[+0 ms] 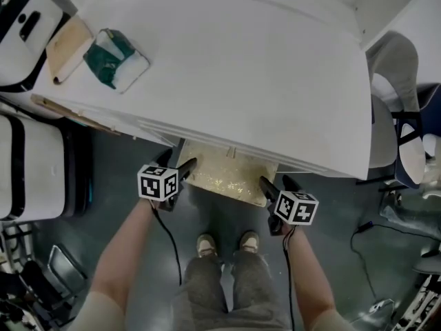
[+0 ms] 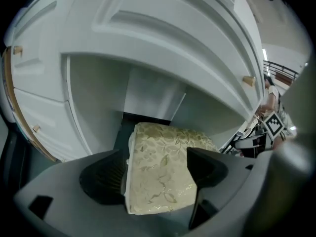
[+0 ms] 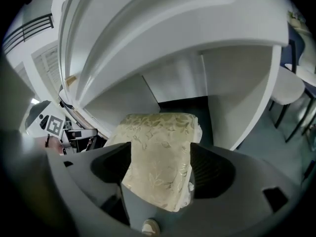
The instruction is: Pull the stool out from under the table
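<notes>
A stool [image 1: 227,174] with a pale gold leaf-patterned cushion stands on the floor, its far part tucked under the white table [image 1: 241,67]. My left gripper [image 1: 178,164] is at the cushion's front left corner and my right gripper [image 1: 275,182] at its front right corner. In the left gripper view the cushion [image 2: 163,157] lies between the spread jaws of the gripper [image 2: 157,174], and the pads do not press on it. The right gripper view shows the same: the cushion [image 3: 158,142] sits between the wide jaws of the gripper [image 3: 160,167], with a gap at the right pad.
The person's feet [image 1: 226,243] stand just in front of the stool. A green-and-white pouch [image 1: 116,57] and a tan pad [image 1: 69,47] lie on the table's left part. White cases [image 1: 31,164] stand at left, a chair [image 1: 400,95] at right, cables [image 1: 362,243] on the floor.
</notes>
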A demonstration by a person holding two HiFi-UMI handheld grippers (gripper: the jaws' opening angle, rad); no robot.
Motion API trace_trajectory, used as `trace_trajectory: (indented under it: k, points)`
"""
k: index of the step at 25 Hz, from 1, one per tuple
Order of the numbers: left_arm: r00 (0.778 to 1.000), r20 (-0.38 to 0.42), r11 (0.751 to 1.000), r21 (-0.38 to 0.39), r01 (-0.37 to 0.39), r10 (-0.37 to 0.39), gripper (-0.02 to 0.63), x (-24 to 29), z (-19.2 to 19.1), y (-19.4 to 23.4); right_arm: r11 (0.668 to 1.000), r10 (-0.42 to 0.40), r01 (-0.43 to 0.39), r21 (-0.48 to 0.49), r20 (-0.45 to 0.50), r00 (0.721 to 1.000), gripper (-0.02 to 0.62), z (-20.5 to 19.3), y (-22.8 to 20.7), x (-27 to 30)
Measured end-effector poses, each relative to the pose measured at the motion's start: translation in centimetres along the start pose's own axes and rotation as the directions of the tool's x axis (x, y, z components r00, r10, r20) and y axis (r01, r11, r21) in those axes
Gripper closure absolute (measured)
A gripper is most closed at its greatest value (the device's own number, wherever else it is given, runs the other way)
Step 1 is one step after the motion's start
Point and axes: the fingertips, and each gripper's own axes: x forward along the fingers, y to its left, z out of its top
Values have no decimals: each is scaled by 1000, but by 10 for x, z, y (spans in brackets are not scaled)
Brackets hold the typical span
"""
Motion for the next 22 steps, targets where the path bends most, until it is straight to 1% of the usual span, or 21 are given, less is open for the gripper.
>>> trace_trajectory:
  k: [4, 7, 10, 11, 13, 15, 17, 19, 22]
  points:
    - [999, -29, 998, -59, 26, -28, 213, 21, -14, 12, 1000, 14, -15, 15, 32, 999, 210, -7, -7, 21]
    - [997, -53, 996, -72, 49, -53, 206, 36, -20, 17, 1000, 19, -19, 21, 27, 999, 203, -14, -13, 35]
    - [992, -95, 994, -83, 72, -80, 186, 56, -31, 17, 995, 17, -20, 93, 40, 999, 194, -18, -27, 48]
    - [991, -107, 994, -85, 75, -83, 170, 61, -34, 18, 993, 16, -22, 115, 48, 999, 190, -17, -29, 52]
    - [990, -122, 994, -85, 65, -75, 161, 70, -38, 22, 990, 13, -20, 138, 55, 998, 183, -17, -34, 58]
    - [989, -126, 993, -100, 66, -79, 147, 77, -41, 25, 989, 4, -11, 146, 46, 999, 178, -22, -40, 63]
    - [987, -126, 988, -132, 87, -104, 130, 80, -43, 27, 989, 3, -7, 147, 31, 1000, 179, -27, -43, 68]
    - [984, -119, 980, -161, 116, -136, 113, 83, -45, 28, 988, 18, -22, 156, 26, 999, 178, -29, -44, 71]
    - [976, -98, 964, -203, 170, -193, 107, 88, -47, 27, 981, 54, -59, 186, 29, 998, 167, -32, -46, 77]
